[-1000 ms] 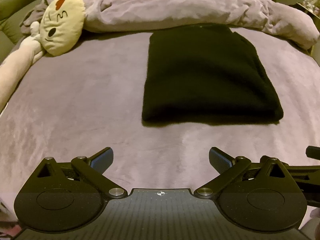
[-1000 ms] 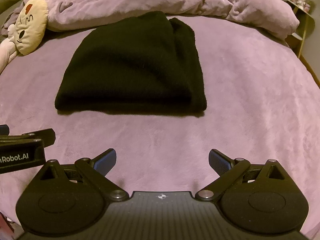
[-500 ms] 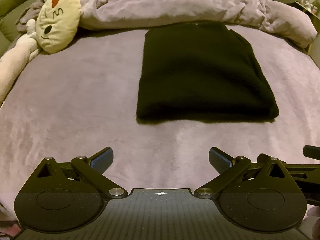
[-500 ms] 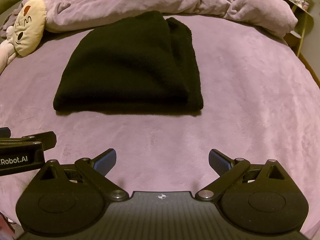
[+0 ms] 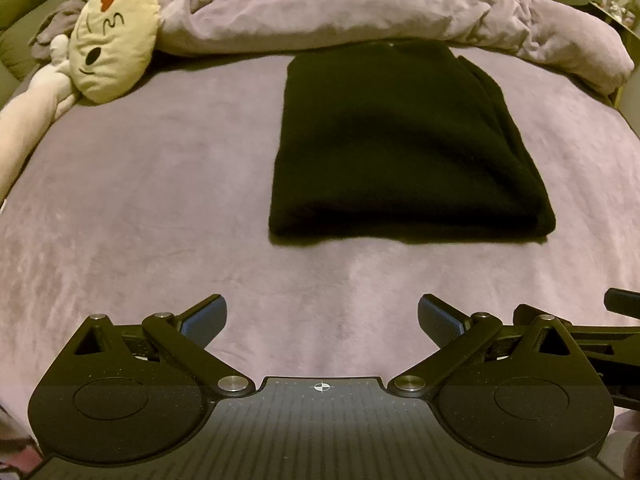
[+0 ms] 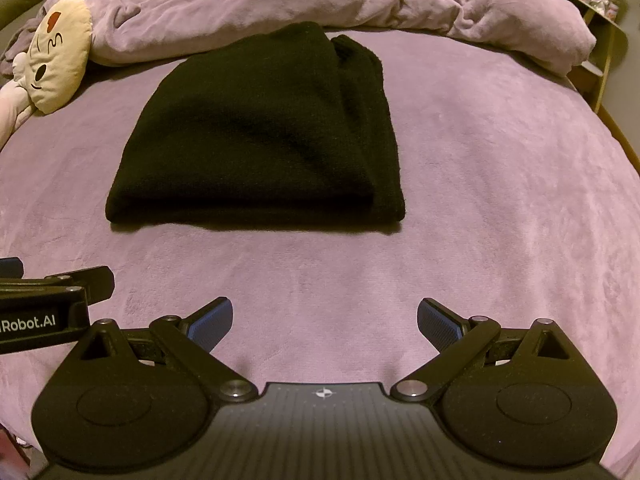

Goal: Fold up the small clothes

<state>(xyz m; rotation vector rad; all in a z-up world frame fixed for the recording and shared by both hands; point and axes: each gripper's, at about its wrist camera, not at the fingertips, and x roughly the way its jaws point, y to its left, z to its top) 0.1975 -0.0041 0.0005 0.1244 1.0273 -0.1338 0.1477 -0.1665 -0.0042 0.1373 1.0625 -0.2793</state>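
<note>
I am holding my left tool (image 5: 322,320) and right tool (image 6: 324,322) spread wide, touching nothing. The black garment (image 6: 256,140) is lying folded on the bed (image 6: 500,200). It looks soft and floppy, so I am thinking of pinching its near corners.

Bed (image 5: 168,184) covered with a mauve plush sheet; a rumpled blanket (image 5: 360,12) of the same colour lay bunched along its far edge. Cream face-shaped cushion (image 5: 114,46) sat at far left. Small wooden side table (image 6: 600,52) stood at far right. Lighting was dim and warm
</note>
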